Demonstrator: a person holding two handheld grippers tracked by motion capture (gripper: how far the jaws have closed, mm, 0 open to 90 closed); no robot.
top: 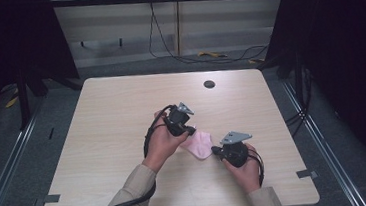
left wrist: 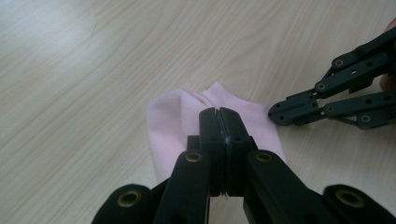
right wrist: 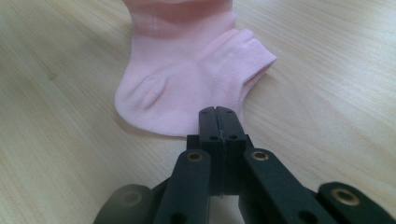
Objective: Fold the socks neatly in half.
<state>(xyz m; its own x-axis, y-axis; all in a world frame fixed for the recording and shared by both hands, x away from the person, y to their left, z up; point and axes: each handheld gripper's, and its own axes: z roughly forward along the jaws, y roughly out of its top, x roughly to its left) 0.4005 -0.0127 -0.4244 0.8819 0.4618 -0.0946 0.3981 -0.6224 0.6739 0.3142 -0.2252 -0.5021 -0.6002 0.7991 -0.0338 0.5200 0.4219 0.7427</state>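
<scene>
The pink ankle sock (top: pixel 197 145) lies flat on the wooden table (top: pixel 112 119), mid-table on the near side, its long axis running from far-left to near-right between the two grippers. The left gripper (top: pixel 189 129), jaws together, sits at its far-left end; the right gripper (top: pixel 216 151), jaws also together and holding nothing, points at its near-right heel edge, about equally close.

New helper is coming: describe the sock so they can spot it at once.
On the pale wooden table, look right of centre, toward the near edge, between the two hand-held claws. There lies a small pink ankle sock, flat, the one soft, coloured thing beside black hardware.
</scene>
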